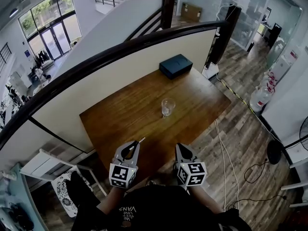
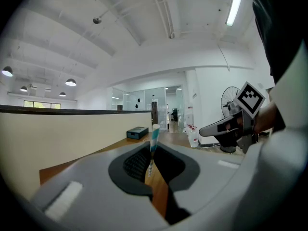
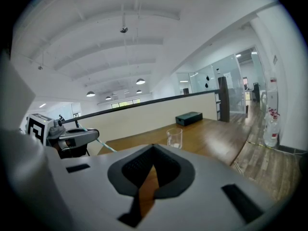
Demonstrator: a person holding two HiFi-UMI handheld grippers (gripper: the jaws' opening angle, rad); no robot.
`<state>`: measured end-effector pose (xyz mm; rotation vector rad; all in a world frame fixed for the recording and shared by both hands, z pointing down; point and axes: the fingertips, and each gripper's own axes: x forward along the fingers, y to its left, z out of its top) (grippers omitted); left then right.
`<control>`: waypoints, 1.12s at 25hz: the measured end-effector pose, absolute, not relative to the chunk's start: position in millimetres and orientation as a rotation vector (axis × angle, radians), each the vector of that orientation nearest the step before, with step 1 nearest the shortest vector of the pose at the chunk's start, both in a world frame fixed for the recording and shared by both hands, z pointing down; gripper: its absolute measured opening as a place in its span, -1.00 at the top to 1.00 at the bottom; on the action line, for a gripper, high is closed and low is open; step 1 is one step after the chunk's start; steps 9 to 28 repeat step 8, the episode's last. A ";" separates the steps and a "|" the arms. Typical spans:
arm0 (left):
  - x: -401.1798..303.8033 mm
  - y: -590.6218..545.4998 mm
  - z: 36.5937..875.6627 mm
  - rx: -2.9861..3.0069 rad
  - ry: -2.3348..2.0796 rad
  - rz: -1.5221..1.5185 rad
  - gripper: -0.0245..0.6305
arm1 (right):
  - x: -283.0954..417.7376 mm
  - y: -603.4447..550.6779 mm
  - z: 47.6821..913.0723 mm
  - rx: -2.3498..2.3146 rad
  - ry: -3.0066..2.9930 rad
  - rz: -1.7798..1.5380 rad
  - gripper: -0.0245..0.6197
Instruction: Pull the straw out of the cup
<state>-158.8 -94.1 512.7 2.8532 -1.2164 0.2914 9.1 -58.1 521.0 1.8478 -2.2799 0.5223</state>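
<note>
Gripping the straw [image 2: 153, 137] in its fingers, well short of the cup [image 1: 168, 107] ahead on the table [image 1: 120, 117], the left gripper [image 1: 135, 147] seems done pulling, the right gripper's [image 1: 181, 149] fingers are narrow and empty, and next probably comes setting the straw down.

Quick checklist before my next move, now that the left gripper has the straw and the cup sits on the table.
1. Teal-and-white striped straw clamped in left hand-held gripper: ok.
2. Straw fully clear of the clear glass cup: ok.
3. Cup upright on the brown wooden table: ok.
4. Right hand-held gripper empty, jaws together: ok.
5. Dark rectangular box apart from the cup: ok.
</note>
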 end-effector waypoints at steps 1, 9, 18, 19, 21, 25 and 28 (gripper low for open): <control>-157.2 -94.7 511.9 2.856 -1.214 0.294 0.83 | 9.7 -58.7 521.2 1.844 -2.280 0.522 0.89; -151.9 -99.0 514.6 2.861 -1.209 0.310 0.83 | 11.4 -62.7 520.9 1.825 -2.281 0.517 0.89; -151.9 -99.0 514.6 2.861 -1.209 0.310 0.83 | 11.4 -62.7 520.9 1.825 -2.281 0.517 0.89; -151.9 -99.0 514.6 2.861 -1.209 0.310 0.83 | 11.4 -62.7 520.9 1.825 -2.281 0.517 0.89; -151.9 -99.0 514.6 2.861 -1.209 0.310 0.83 | 11.4 -62.7 520.9 1.825 -2.281 0.517 0.89; -151.9 -99.0 514.6 2.861 -1.209 0.310 0.83 | 11.4 -62.7 520.9 1.825 -2.281 0.517 0.89; -151.9 -99.0 514.6 2.861 -1.209 0.310 0.83 | 11.4 -62.7 520.9 1.825 -2.281 0.517 0.89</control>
